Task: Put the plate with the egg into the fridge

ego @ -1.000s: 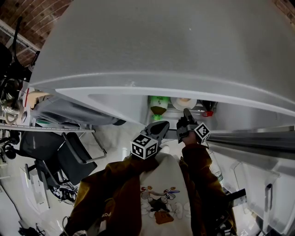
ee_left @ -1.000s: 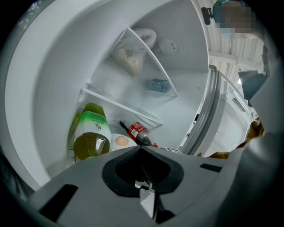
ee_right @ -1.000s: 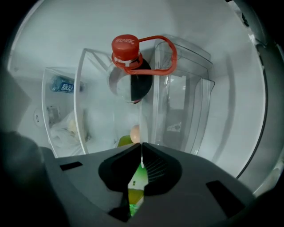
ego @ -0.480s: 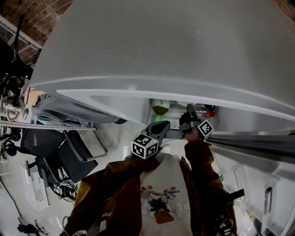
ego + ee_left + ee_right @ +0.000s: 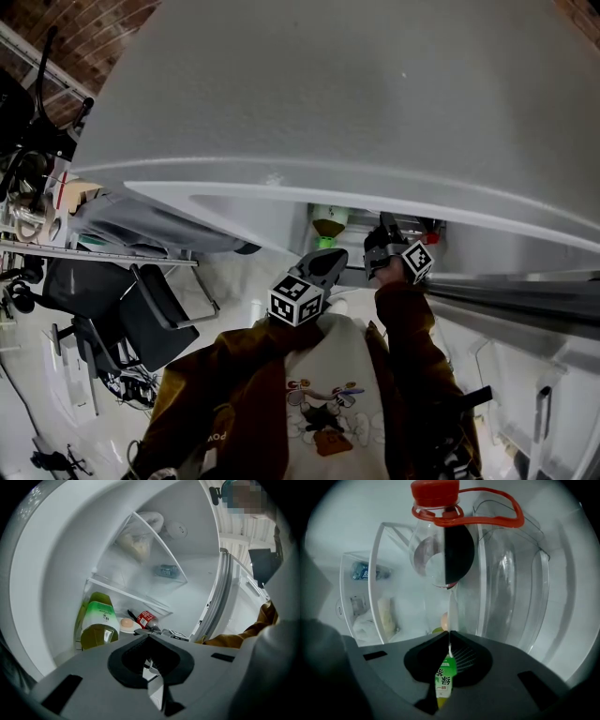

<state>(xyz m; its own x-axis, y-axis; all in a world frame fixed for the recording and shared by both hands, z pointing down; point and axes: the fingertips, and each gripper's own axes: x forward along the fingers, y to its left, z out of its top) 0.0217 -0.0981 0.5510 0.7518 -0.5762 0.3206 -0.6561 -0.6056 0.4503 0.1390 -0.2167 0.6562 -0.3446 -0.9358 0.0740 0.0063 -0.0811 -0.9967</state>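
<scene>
My right gripper (image 5: 450, 635) is clamped on the rim of the plate (image 5: 127, 629), which is inside the fridge (image 5: 56, 573) near its left wall, with the egg (image 5: 126, 622) riding on it. It sits between the green tea bottle (image 5: 98, 620) and the lying cola bottle (image 5: 146, 618). A tilt or a bump against either bottle could roll the egg off, and I can't tell if the plate is set down. My left gripper (image 5: 149, 638) is closed and empty, hanging back.
</scene>
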